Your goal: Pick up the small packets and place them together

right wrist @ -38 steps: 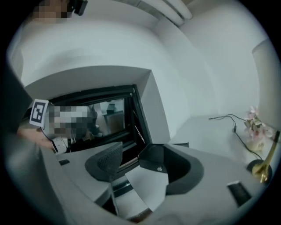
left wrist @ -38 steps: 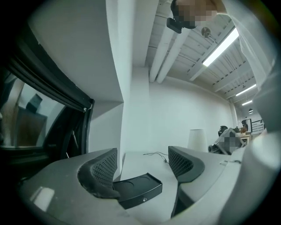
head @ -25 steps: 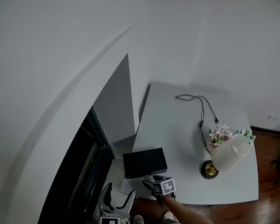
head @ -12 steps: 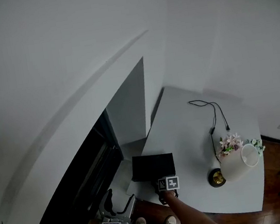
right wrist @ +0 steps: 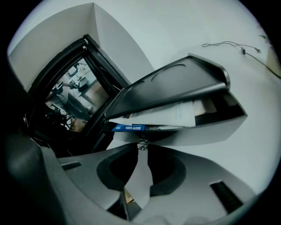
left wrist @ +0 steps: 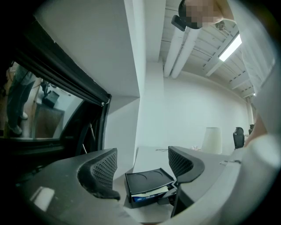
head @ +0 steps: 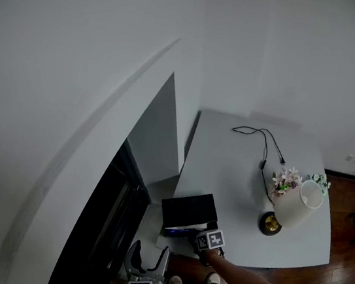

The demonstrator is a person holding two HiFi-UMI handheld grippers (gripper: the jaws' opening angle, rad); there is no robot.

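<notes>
A black lidded box sits at the near left corner of the white table. Its lid is tilted up. Under the lid lie a blue packet and white paper packets. My right gripper is at the box's front opening, its jaws closing. Its tips pinch a small silvery bit, apparently a packet's edge, just below the blue packet. My left gripper hangs low, off the table's left side, open and empty. Between its jaws the box shows at a distance.
On the table's right stand a white lamp shade, a small bunch of flowers and a round gold base. A black cable trails toward the far edge. A dark window frame and a wall panel border the left.
The right gripper has stayed at the box's front edge while the view drifted. A blue strip now shows under the box's front, next to the gripper. The left gripper has barely moved.
</notes>
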